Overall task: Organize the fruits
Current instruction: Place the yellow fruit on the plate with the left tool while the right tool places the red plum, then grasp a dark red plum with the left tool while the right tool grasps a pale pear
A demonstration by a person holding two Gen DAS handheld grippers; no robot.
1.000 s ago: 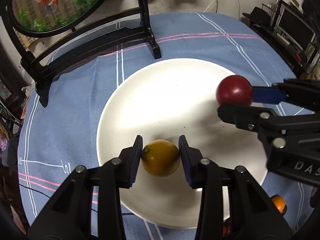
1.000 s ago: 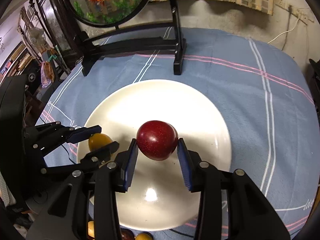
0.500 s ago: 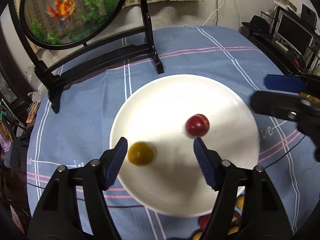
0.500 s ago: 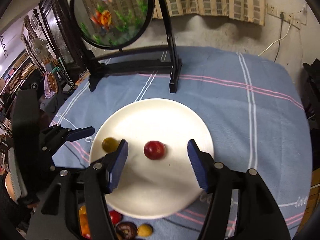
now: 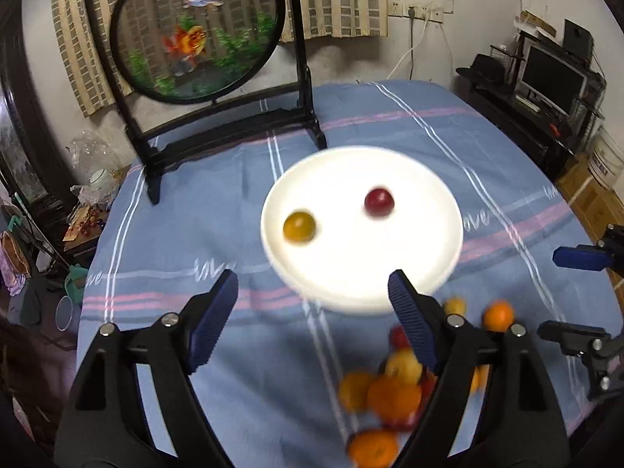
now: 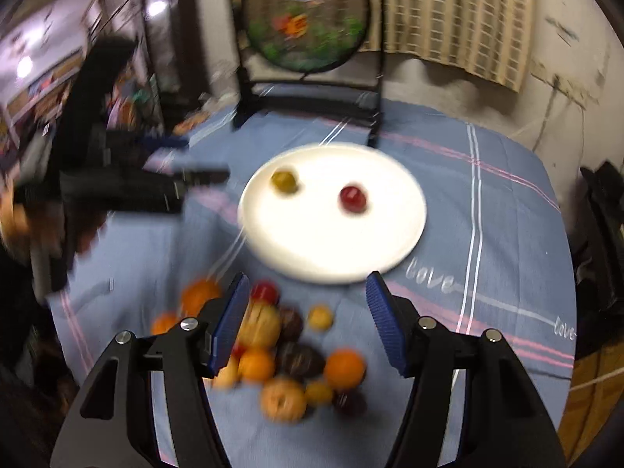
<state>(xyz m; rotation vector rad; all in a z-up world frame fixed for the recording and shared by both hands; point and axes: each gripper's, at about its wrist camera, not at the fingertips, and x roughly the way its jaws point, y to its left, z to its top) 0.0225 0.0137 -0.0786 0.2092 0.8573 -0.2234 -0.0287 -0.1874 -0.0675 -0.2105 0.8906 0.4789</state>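
A white plate [image 5: 429, 273] [image 6: 390, 249] lies mid-table on the blue cloth. On it rest a yellow fruit [image 5: 298, 226] [image 6: 284, 181] and a red fruit [image 5: 378, 202] [image 6: 353, 199], apart from each other. My left gripper [image 5: 314, 310] hangs above the plate's near edge, its jaws opening with nothing between them. My right gripper [image 6: 308, 318] is open and empty, above the cloth between the plate and a pile of fruit [image 6: 288, 355] [image 5: 390, 394]. The pile holds several oranges, yellow and dark red fruits. The right view is blurred.
A round fish-painted screen on a black stand [image 5: 202, 39] [image 6: 308, 27] stands at the table's far side. The right gripper's fingers [image 5: 577, 258] show at the right edge of the left view. Furniture and a monitor [image 5: 550, 78] crowd the room's edges.
Both grippers let go of their fruits on the plate, opened wide, and pulled back and up. The yellow and red fruits now lie loose on the plate; the fruit pile came into view.
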